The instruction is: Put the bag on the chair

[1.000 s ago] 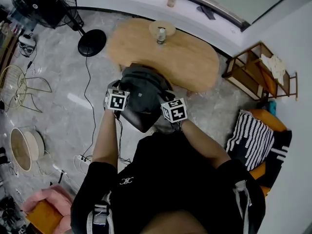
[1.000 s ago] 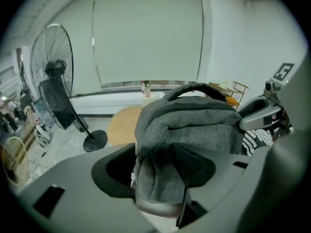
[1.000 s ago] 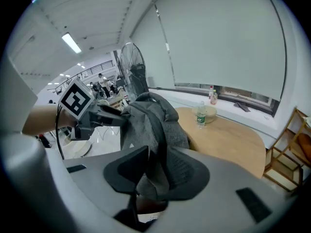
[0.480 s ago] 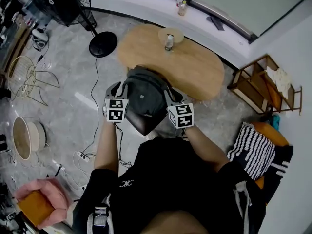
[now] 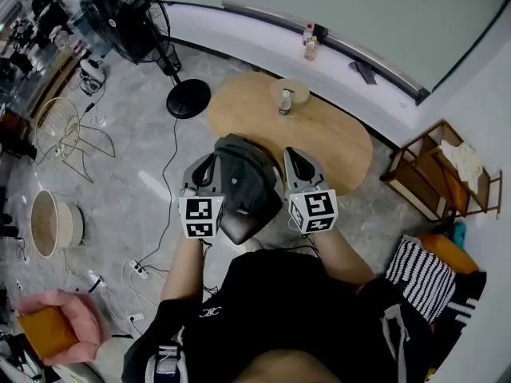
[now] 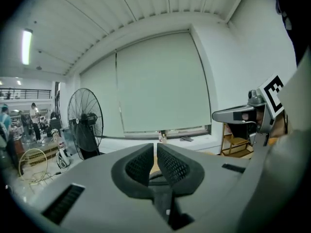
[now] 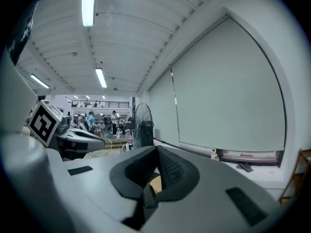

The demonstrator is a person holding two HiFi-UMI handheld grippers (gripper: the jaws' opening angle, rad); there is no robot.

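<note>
Floor: grey marbled stone (image 5: 112, 162), with a black cable and a white power strip (image 5: 137, 268) lying at lower left.
Walls: white, with a long white sill (image 5: 239, 38) across the top of the head view; small bottles (image 5: 310, 46) stand on it.
Window: covered by a pale roller blind (image 6: 160, 81).
Ceiling: ribbed white panels (image 7: 121, 33) with lit tube lamps (image 7: 88, 6).
Furniture, centre: oval wooden surface (image 5: 327, 142) carrying one bottle (image 5: 284, 104).
Furniture, upper left: black pedestal fan (image 5: 120, 14) on a round base.
Furniture, left edge: wire-frame basket (image 5: 68, 126); round woven basket (image 5: 49, 222); pink cushion (image 5: 56, 313) at the lower corner.
Furniture, right: wooden open rack (image 5: 435, 174); black-and-white striped cushion (image 5: 423, 274) below it.
</note>
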